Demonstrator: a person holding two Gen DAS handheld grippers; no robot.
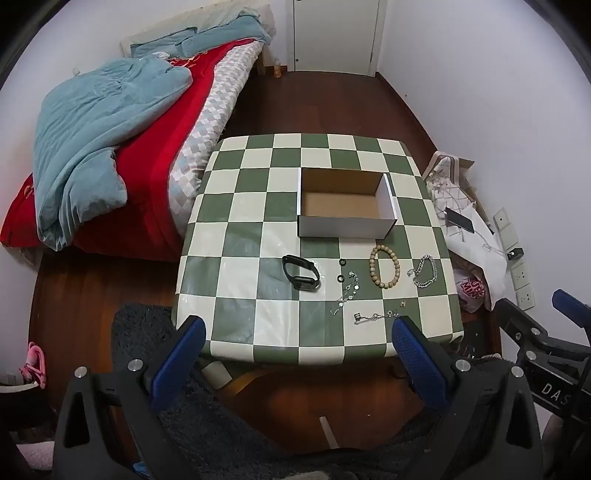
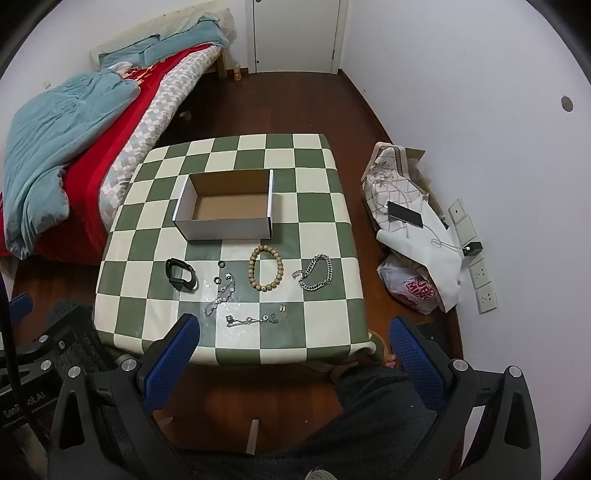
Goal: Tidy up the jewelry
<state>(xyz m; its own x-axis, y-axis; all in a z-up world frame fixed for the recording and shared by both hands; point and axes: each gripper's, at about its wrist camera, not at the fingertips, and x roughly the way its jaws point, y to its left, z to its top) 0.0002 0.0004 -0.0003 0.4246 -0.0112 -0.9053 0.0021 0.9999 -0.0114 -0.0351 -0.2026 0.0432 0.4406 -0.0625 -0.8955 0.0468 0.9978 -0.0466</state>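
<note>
Both spread and holding nothing: left gripper [image 1: 297,334], right gripper [image 2: 291,332], hovering off the table's [image 2: 325,162] near edge. Toward that edge: black band [image 2: 180,274], bead bracelet [image 2: 266,268], silver chain [image 2: 316,273]. Mid-table: open cardboard box [image 2: 225,206].

Both wrist cameras are looking forward and down from just off the near edge of the checkered surface [image 1: 236,206], each along its own gripper's blue fingers. The left view is sitting further left, catching the right gripper [image 1: 546,325] at its right border; the right view is catching the left gripper [image 2: 33,332] at its left border. Both are sharing the open cardboard box [image 1: 345,221], the bed [image 1: 155,122] and the door [image 2: 297,33] behind.
</note>
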